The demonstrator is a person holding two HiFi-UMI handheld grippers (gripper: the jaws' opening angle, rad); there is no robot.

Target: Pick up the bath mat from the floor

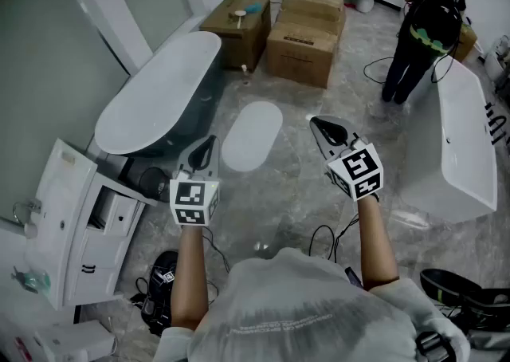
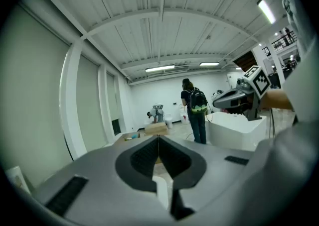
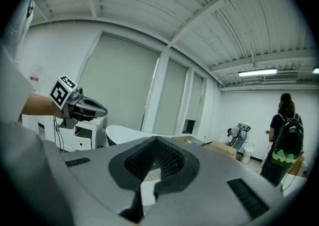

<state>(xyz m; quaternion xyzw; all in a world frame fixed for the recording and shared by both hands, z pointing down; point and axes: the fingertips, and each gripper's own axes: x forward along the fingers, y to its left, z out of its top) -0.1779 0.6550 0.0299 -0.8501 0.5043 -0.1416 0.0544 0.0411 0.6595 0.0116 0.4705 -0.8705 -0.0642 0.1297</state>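
The bath mat (image 1: 252, 135) is a pale oval lying flat on the marble floor, straight ahead between my two grippers. My left gripper (image 1: 209, 143) hovers just left of the mat's near end, shut and empty. On the other side my right gripper (image 1: 317, 123) is held up to the right of the mat, also shut with nothing in it. In the left gripper view the jaws (image 2: 158, 138) meet at their tips; the right gripper (image 2: 234, 98) shows at the far right. In the right gripper view the jaws (image 3: 157, 139) are closed and the left gripper (image 3: 82, 105) shows at left.
A grey oval bathtub (image 1: 159, 93) stands left of the mat, a white tub (image 1: 466, 145) at right. Cardboard boxes (image 1: 304, 33) sit beyond the mat. A person with a backpack (image 1: 422, 25) stands at right rear. A white cabinet (image 1: 76, 225) and cables (image 1: 323, 237) lie near me.
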